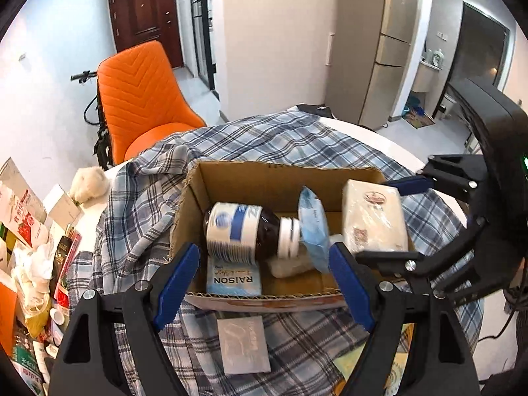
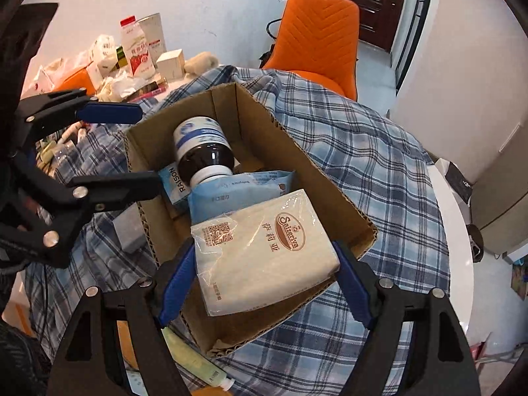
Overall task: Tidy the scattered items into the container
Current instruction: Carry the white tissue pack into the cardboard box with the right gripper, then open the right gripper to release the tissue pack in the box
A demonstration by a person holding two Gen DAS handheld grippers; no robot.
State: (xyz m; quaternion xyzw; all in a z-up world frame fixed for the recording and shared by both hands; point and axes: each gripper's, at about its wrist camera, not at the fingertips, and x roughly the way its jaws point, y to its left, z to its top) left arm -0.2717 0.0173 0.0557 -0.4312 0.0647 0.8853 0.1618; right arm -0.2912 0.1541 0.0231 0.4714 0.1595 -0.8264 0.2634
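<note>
A cardboard box point(image 1: 231, 178) point(image 2: 330, 178) stands on a plaid cloth. It holds a dark bottle with a white cap point(image 1: 244, 234) point(image 2: 203, 151), a blue RAISON pack point(image 1: 232, 280) point(image 2: 171, 181) and a light blue pouch point(image 1: 312, 227) point(image 2: 241, 186). My right gripper point(image 2: 264, 280) point(image 1: 379, 217) is shut on a cream Saizeriya tissue pack point(image 2: 267, 250) point(image 1: 373, 217), over the box's near end. My left gripper point(image 1: 264, 283) point(image 2: 138, 145) is open and empty at the box's front edge. A silver sachet point(image 1: 244, 343) lies on the cloth below it.
Cartons, a milk bottle point(image 2: 137, 49) and wrappers are piled at the table's left point(image 1: 29, 264). An orange chair point(image 1: 145, 102) point(image 2: 316, 39) stands behind the table. A pale green tube point(image 2: 198, 363) lies by the box. The white table edge point(image 2: 455, 231) shows at right.
</note>
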